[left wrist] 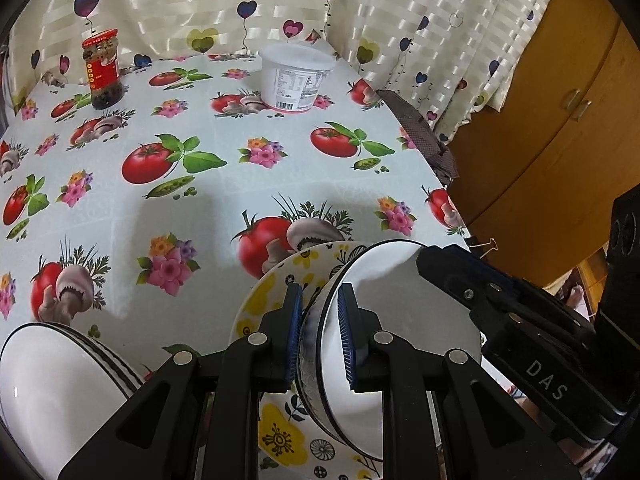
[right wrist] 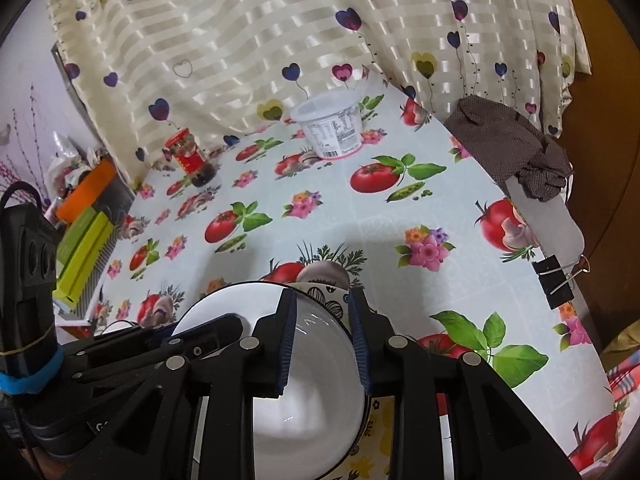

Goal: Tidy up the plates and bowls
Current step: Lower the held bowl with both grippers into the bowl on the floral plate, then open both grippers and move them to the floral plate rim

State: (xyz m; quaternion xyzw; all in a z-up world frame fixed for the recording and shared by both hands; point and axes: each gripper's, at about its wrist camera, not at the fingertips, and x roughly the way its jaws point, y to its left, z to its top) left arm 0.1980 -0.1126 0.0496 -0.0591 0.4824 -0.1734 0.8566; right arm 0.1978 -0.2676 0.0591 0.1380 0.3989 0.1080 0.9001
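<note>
A white bowl (left wrist: pixel 400 320) with a thin black rim stands tilted on a yellow-flowered plate (left wrist: pixel 256 308) near the table's front edge. My left gripper (left wrist: pixel 320 334) is shut on the bowl's left rim, one pad inside and one outside. My right gripper (right wrist: pixel 323 340) straddles the same bowl (right wrist: pixel 308 400) at its right rim. The outer pad is against the rim, while bare bowl shows between the inner pad and the wall, so its jaws stand slightly open. The right gripper's body (left wrist: pixel 520 312) reaches over the bowl from the right. A second white bowl (left wrist: pixel 56 384), with black stripes outside, sits at the lower left.
On the tomato-print tablecloth (left wrist: pixel 224 184), a red-lidded jar (left wrist: pixel 102 68) and a white tub (left wrist: pixel 294 76) stand at the back by the heart-print curtain. A brown cloth (left wrist: pixel 424 132) and a binder clip (right wrist: pixel 556 280) mark the right table edge, with a wooden cabinet (left wrist: pixel 560 120) beyond. Boxes (right wrist: pixel 80 248) are stacked at the left.
</note>
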